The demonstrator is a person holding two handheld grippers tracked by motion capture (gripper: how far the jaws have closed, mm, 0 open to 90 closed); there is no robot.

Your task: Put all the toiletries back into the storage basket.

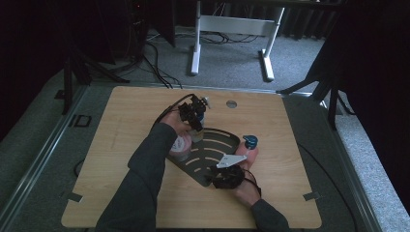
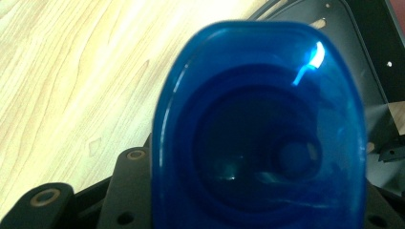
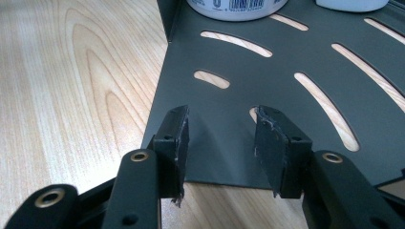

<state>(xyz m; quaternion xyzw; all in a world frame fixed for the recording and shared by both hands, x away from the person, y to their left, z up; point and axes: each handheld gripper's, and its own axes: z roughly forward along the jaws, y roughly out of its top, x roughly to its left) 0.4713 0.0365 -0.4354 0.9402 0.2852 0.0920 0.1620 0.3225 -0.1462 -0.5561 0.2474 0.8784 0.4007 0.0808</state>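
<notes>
Wooden table (image 1: pixel 121 145): your left gripper (image 1: pixel 193 116) pinches a blue container (image 2: pixel 258 129) by the slotted tray (image 3: pixel 239 81). Your right gripper (image 3: pixel 222 124) is spread and empty over the tray's corner. Likely placing; lower gently.

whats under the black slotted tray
Light wood of the table shows through the slots of the black tray, so the tray lies on the tabletop. Anything else beneath its solid parts is covered.

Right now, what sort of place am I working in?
Probably a lab or recording room: a wooden table on a metal frame, cables trailing over grey carpet, dark curtains around it, and a white desk frame behind.
</notes>
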